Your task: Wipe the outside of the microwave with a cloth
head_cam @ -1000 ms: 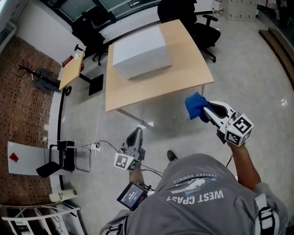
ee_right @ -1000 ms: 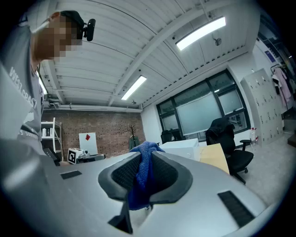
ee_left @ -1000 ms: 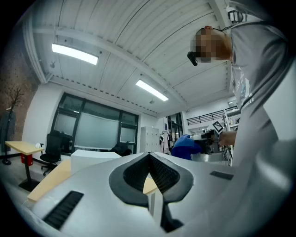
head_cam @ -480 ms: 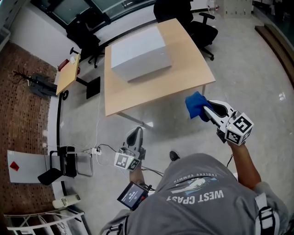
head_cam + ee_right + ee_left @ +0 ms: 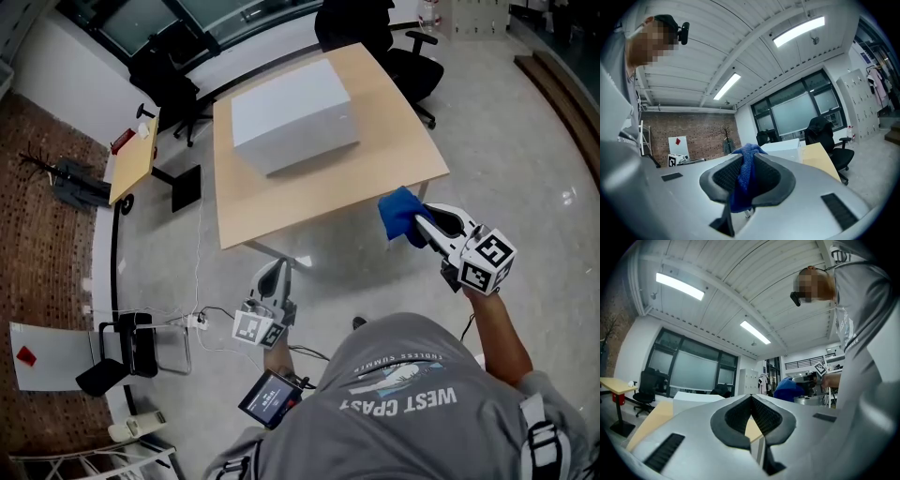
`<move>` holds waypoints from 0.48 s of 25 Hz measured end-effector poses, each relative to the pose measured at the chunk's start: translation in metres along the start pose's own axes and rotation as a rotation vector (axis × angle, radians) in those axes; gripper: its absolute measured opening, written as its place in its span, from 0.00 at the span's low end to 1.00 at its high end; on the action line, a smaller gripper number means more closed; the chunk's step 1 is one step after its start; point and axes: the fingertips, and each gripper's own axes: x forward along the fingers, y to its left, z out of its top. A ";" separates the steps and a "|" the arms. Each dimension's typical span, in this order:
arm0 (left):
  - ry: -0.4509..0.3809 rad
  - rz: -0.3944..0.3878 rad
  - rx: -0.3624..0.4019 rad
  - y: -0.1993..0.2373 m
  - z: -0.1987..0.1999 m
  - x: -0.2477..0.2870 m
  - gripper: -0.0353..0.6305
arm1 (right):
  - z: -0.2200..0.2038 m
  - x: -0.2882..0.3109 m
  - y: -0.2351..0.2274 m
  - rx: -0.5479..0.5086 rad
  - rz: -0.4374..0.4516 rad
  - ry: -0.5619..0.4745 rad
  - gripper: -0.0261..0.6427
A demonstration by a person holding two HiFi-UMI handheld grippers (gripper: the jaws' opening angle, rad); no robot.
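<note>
On the light wooden table [image 5: 394,159] sat the microwave [image 5: 293,114], a plain white box placed toward the far side of the tabletop, with nothing touching it. No part of its outside was being wiped, and from the head view its surfaces gave no sign of how clean they were.

The blue cloth [image 5: 398,216] was well short of it, out over the floor near the table's near right corner. It was pinched in the right gripper [image 5: 422,228], whose jaws were clamped on a bunched fold so that the cloth rose above the tips and hung below them. The left gripper [image 5: 274,277] was lower and nearer the person, off the table's near edge, with its jaws pressed together and nothing between them.

Both grippers pointed level toward the table, and the person in a grey shirt [image 5: 403,394] stood back from it on the pale floor. Black office chairs [image 5: 412,56] stood beyond the table, and a small side table [image 5: 131,155] was off to the left.

By my reading the cloth was in hand but the wiping itself had not begun: the approach to the microwave and all of its top and sides remained to be done.
</note>
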 end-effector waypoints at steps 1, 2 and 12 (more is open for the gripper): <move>-0.003 -0.003 -0.001 0.009 0.001 -0.001 0.09 | 0.001 0.009 0.003 -0.001 -0.003 -0.001 0.15; -0.006 -0.007 -0.002 0.018 0.002 -0.003 0.09 | 0.001 0.018 0.005 -0.001 -0.005 -0.003 0.15; -0.023 -0.019 -0.007 0.111 0.001 -0.028 0.09 | -0.007 0.112 0.018 0.004 -0.061 -0.018 0.15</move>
